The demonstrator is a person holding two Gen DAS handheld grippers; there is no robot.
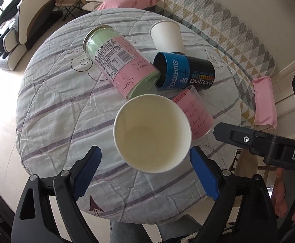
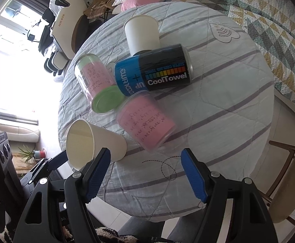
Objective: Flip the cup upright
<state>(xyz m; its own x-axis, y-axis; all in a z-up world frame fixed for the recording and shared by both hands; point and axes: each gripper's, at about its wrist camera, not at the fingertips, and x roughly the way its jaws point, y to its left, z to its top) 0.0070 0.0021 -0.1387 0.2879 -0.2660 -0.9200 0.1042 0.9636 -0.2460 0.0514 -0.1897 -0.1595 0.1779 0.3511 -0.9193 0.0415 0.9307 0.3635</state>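
Note:
A white paper cup point(image 1: 152, 133) lies on its side on the round table, its open mouth facing my left gripper; it also shows in the right wrist view point(image 2: 94, 143) at the table's near left edge. My left gripper point(image 1: 147, 172) is open, with its blue pads on either side of the cup's rim and not touching it. My right gripper point(image 2: 145, 174) is open and empty, over the table's near edge just right of that cup. A second white paper cup point(image 1: 166, 35) point(image 2: 142, 33) lies at the far side.
The table point(image 1: 56, 111) has a striped quilted cover. On it lie a green-and-pink can point(image 1: 119, 64), a blue-and-black CoolTowel can point(image 1: 185, 71) and a clear cup with pink paper point(image 2: 146, 121). A wooden stool point(image 2: 289, 182) stands at the right, a quilted sofa point(image 1: 218, 20) behind.

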